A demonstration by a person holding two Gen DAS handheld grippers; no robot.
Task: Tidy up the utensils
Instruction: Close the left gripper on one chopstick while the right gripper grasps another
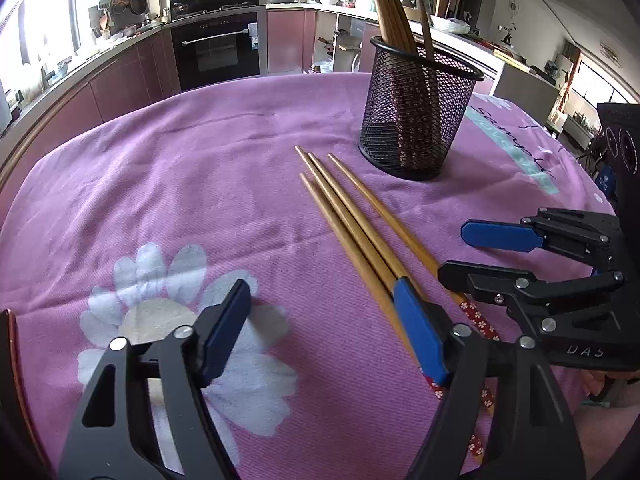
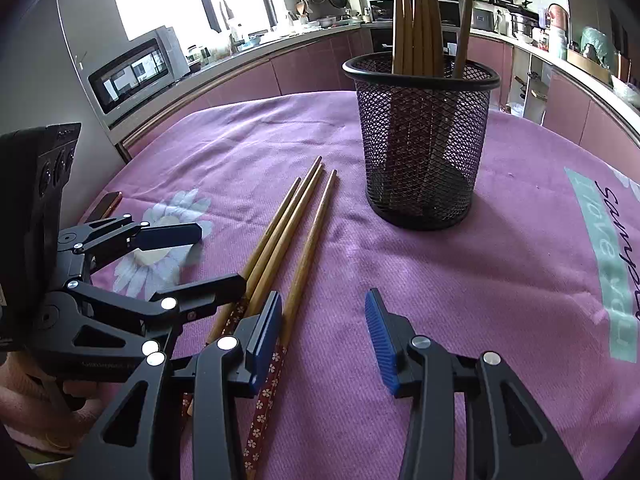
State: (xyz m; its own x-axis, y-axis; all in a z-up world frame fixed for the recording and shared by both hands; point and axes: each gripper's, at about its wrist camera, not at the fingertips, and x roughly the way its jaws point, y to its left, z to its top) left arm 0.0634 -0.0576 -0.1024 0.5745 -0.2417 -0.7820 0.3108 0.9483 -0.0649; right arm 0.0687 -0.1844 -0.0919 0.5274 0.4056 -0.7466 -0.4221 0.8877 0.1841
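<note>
Several bamboo chopsticks (image 1: 344, 216) (image 2: 288, 232) with red flowered ends lie side by side on the purple cloth. A black mesh cup (image 1: 416, 120) (image 2: 424, 152) stands upright beyond them and holds several more chopsticks. My left gripper (image 1: 324, 328) (image 2: 200, 260) is open, its right finger (image 1: 420, 332) resting over the chopstick bundle and only flowered cloth between its pads. My right gripper (image 2: 324, 340) (image 1: 452, 252) is open too. Its left finger (image 2: 266, 340) sits over the rightmost chopstick's shaft, with bare cloth between its pads. Neither gripper holds anything.
The round table's far edge (image 1: 132, 108) curves behind the cup, with kitchen cabinets, an oven (image 1: 220, 48) and a microwave (image 2: 136, 68) beyond. A flat brown object (image 2: 106, 204) lies near the table's left edge. The cloth carries a white flower print (image 1: 160, 312).
</note>
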